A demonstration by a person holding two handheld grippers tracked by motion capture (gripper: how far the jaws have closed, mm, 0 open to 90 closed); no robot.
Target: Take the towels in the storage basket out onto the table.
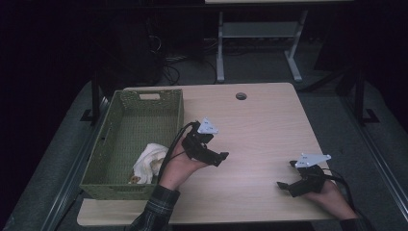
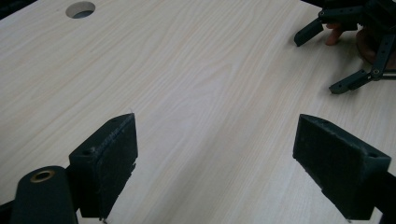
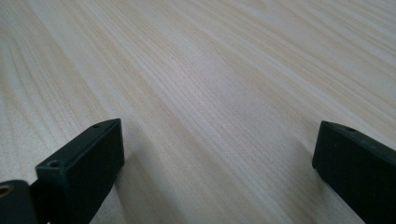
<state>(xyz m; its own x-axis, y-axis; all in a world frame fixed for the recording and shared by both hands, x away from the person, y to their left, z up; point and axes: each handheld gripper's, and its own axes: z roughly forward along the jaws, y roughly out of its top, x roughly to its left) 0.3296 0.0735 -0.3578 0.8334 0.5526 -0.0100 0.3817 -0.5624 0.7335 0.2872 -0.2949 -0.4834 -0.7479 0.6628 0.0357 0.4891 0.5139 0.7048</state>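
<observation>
The table (image 1: 260, 125) is bare (nothing left to collect, it seems), and the green basket (image 1: 110, 144) at its left holds a white cloth (image 1: 149, 161) near its near end. Both the left gripper (image 1: 219, 159) and right gripper (image 1: 284, 185) hold nothing, jaws wide apart, so the work looks finished.

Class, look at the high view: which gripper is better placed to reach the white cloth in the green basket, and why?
Left. The left gripper hovers beside the green basket holding the white cloth; the right gripper sits far across the table. Both are open.

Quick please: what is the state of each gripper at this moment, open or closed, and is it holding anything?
Left gripper: open, holding nothing, above the table.
Right gripper: open, holding nothing.
</observation>
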